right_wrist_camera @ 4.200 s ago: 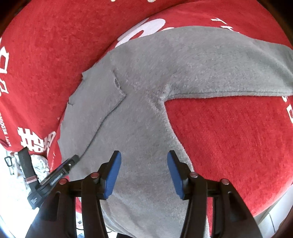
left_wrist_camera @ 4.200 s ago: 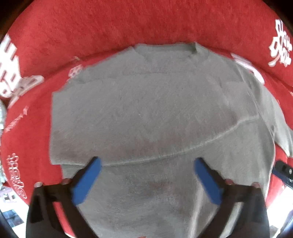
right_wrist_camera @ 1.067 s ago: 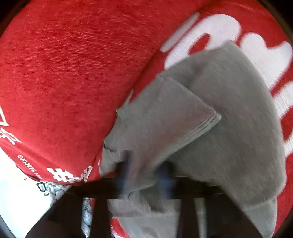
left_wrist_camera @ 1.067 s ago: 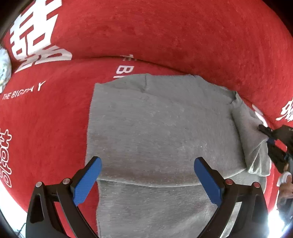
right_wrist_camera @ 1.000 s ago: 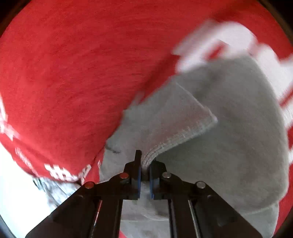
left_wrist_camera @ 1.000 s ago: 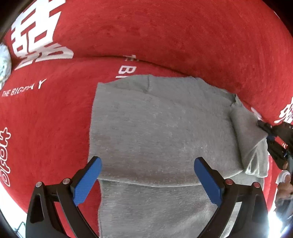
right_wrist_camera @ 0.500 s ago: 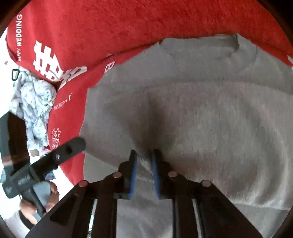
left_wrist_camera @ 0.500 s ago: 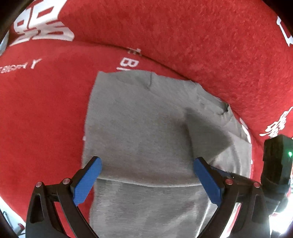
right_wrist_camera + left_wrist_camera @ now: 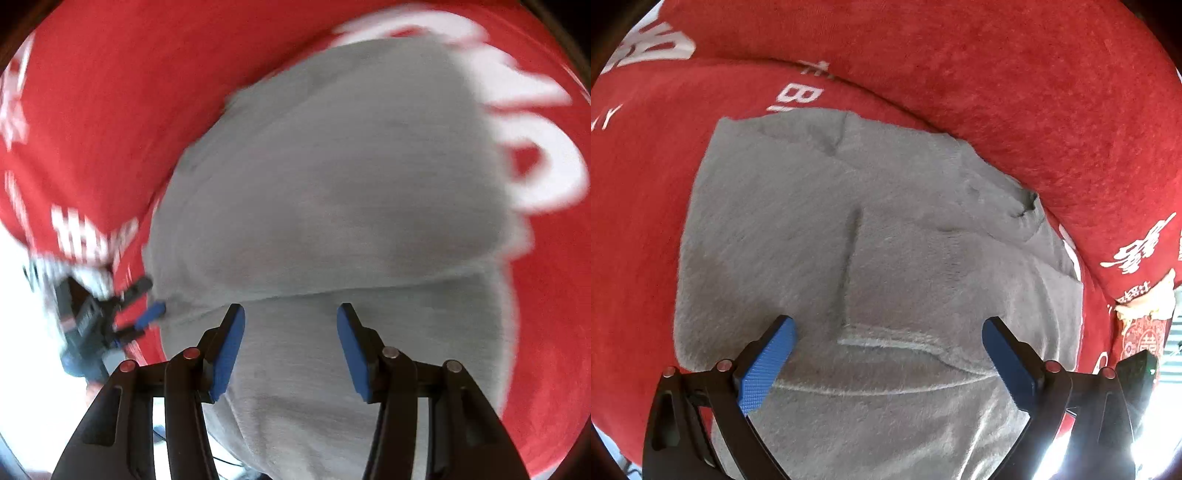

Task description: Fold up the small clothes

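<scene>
Both hand-held grippers hang over the grey sweater [image 9: 886, 266] with nothing pinched: the left hand-held gripper [image 9: 886, 347] stands spread wide, its jaws just starting to close, and the right hand-held gripper [image 9: 288, 343] is partway apart with its jaws opening, cloth under them but no fold between the pads. That sweater lies flat on a red cover with white lettering [image 9: 1015, 85], seemingly draped over a cushioned seat rather than a worktop. Its sleeves look turned inward across the body, one sleeve's cuff edge [image 9: 886, 341] lying between the left blue pads [image 9: 768, 365]. In the right wrist view, which is motion-blurred, a horizontal fold line crosses just ahead of the fingertips. By my reading the sleeve folds are done and the lengthwise fold is next; that calls for each gripper to take a corner of the near hem and carry it toward the collar, keeping the tucked sleeves from sliding out.
</scene>
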A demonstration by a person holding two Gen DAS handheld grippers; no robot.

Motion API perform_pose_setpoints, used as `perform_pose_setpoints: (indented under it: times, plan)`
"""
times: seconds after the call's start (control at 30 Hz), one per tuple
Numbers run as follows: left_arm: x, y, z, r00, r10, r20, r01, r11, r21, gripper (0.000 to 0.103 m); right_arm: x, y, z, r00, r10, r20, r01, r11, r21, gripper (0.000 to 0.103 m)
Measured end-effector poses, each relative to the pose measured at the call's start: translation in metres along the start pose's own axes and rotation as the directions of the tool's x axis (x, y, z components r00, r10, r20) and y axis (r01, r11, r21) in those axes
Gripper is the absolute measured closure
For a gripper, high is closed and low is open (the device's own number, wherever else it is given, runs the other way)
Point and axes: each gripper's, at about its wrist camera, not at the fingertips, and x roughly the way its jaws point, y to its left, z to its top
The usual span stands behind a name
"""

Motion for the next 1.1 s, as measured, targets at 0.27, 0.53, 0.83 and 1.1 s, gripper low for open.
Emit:
perform_pose_setpoints:
  times: [0.27, 0.53, 0.83, 1.1]
  plan:
    - [-0.003, -0.019, 0.003, 0.999, -0.048, -0.002, 0.048, 0.997, 0.059, 0.094, -0.021, -0.047, 0.02, 0.981, 0.081, 0.179, -0.125, 0.96, 0.252, 0.07]
    - [-0.009, -0.016, -0.017, 1.0, 0.005, 0.024, -0.008, 0.994, 0.109, 0.094, -0.036, -0.028, 0.038, 0.985, -0.054, 0.164, 0.049, 0.998, 0.03, 0.096]
    - [-0.011, -0.008, -0.027, 0.976, 0.209, 0.058, -0.215, 0.966, 0.144, 0.057, -0.029, -0.038, 0.035, 0.988, -0.09, 0.122, 0.089, 0.996, 0.012, 0.095]
    - [-0.042, 0.008, -0.022, 0.948, 0.294, 0.119, -0.308, 0.943, 0.129, 0.034, -0.054, -0.029, 0.015, 0.988, -0.112, 0.104, 0.113, 0.994, -0.003, 0.066]
